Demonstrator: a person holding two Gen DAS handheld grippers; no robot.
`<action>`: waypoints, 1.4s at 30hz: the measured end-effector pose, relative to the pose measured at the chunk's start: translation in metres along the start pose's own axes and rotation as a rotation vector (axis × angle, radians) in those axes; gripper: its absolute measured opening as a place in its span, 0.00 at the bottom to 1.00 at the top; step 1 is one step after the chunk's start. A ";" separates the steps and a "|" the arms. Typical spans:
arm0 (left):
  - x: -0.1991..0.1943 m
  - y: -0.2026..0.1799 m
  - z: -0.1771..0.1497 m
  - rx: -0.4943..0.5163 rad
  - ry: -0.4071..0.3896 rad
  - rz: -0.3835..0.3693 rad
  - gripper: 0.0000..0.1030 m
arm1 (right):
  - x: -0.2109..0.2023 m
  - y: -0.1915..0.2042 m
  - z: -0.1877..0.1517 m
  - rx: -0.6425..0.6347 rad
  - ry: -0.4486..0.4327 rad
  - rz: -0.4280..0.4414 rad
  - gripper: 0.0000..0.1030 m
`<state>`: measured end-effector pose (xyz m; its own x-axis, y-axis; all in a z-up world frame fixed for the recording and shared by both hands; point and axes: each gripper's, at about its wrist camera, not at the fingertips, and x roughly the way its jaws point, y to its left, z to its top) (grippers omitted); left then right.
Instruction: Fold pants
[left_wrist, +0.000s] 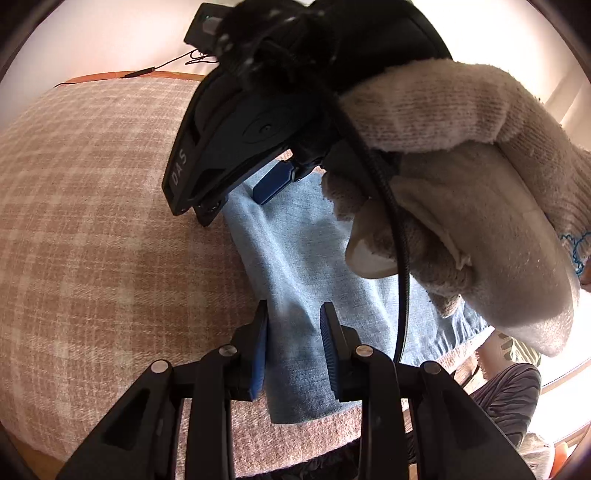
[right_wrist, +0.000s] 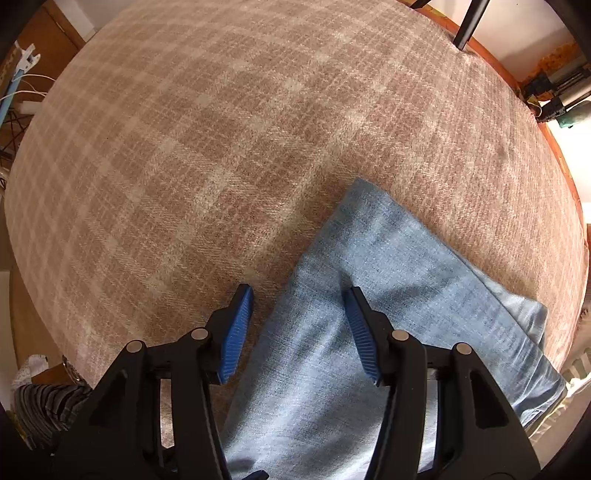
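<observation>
**Two claws over folded denim pants**

One pair of light-blue denim pants (right_wrist: 388, 295) lies folded in flat layers on the bench (right_wrist: 221, 129). The denim is faded and finely woven, with a stitched hem at the 4 o'clock side of the left wrist view. In the right wrist view a folded corner points toward 12 o'clock, and a lower layer shows along the 4 o'clock edge.

The bench carries a coarse woven cover in a tan-and-cream plaid; an orange-brown rim shows at its far edge.

The left claw (left_wrist: 293, 347) stands narrow, its ribbed blue pads straddling a raised fold of denim; whether the pads press it cannot be told.

The right claw (right_wrist: 297, 332) stands moderately wide, pointing down, one pad over the plaid cover and one over the denim, gripping nothing. A hand in a knitted cream glove (left_wrist: 461, 177) holds it.
</observation>
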<state>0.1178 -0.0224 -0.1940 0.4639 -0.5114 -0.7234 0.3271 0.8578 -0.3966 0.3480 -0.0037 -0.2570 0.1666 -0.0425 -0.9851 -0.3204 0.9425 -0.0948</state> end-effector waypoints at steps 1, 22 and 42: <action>0.000 -0.001 0.000 0.000 -0.001 -0.002 0.23 | 0.000 0.002 0.000 -0.003 -0.002 -0.003 0.51; 0.008 0.010 -0.010 -0.045 0.059 0.037 0.23 | -0.028 -0.058 -0.029 0.105 -0.155 0.177 0.06; -0.020 -0.006 0.009 -0.038 -0.056 -0.109 0.06 | -0.079 -0.096 -0.050 0.225 -0.311 0.330 0.05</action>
<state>0.1138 -0.0174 -0.1724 0.4729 -0.6032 -0.6424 0.3471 0.7976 -0.4934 0.3185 -0.1072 -0.1771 0.3713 0.3382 -0.8647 -0.1998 0.9386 0.2813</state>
